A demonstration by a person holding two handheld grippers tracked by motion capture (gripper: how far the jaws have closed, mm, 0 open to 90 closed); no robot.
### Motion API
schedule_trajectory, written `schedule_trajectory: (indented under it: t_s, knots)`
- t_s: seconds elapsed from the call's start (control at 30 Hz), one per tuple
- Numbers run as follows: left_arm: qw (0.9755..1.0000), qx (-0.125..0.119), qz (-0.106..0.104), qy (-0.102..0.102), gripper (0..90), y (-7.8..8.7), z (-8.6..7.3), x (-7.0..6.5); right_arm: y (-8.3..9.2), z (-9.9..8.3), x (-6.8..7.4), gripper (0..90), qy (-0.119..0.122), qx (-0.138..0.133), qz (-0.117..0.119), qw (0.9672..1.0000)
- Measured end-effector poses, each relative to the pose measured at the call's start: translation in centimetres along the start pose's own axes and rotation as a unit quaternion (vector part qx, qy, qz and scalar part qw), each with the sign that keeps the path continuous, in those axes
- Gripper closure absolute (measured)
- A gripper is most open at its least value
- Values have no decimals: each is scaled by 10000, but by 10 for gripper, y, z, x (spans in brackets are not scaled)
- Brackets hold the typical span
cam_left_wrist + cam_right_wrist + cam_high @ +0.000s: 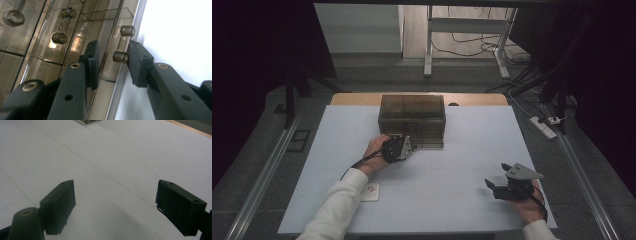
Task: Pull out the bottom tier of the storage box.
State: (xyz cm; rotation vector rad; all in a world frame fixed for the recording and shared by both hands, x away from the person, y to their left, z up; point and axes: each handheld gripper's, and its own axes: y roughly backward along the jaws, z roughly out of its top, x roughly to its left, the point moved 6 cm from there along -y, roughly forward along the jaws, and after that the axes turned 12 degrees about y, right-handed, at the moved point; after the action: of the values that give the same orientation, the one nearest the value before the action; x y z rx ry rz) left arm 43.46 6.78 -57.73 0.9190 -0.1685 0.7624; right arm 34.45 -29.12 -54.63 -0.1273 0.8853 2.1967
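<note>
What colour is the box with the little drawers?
The drawer box is see-through smoky brown, clearest in the left gripper view.

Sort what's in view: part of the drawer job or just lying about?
In the job:
- drawer box, smoky clear plastic
- its handle, between the jaws of the left gripper, one pad touching it
- left gripper

Lying about:
- small card near the left sleeve
- right gripper, open over bare table
- power strip on the floor
</note>
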Motion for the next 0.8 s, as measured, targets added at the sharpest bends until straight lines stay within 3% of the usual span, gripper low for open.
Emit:
schedule_trajectory:
  t_s: [0.8]
  knots:
    - [10000, 8, -2, -35, 628, 4, -1, -4, 0, 0, 0, 156, 13, 17, 8, 10000]
